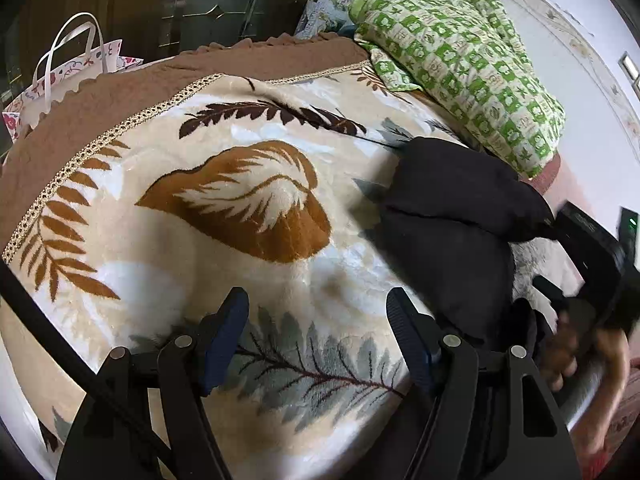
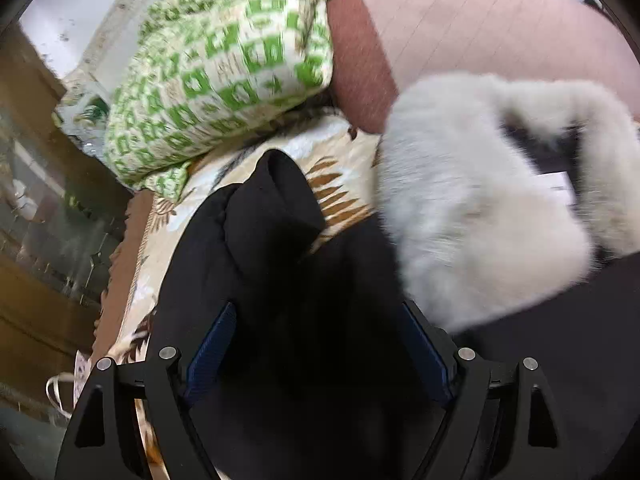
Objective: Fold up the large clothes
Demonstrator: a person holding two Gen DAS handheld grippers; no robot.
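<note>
A black padded coat (image 1: 452, 216) lies bunched on a cream blanket with leaf prints (image 1: 224, 208), to the right in the left wrist view. Its grey-white fur hood trim (image 2: 472, 208) shows at the right of the right wrist view, blurred. My left gripper (image 1: 316, 320) is open and empty above the blanket, left of the coat. My right gripper (image 2: 316, 332) is open, its blue-padded fingers (image 2: 212, 344) spread just over the black coat (image 2: 280, 248). The right gripper body and the hand holding it show at the right edge of the left wrist view (image 1: 580, 304).
A green and white patterned pillow or quilt (image 1: 460, 64) lies at the far side of the bed, also in the right wrist view (image 2: 224, 68). A brown blanket border (image 1: 120, 84) edges the bed. A paper gift bag (image 1: 68, 72) stands beyond it. A white wall (image 1: 560, 20) is behind.
</note>
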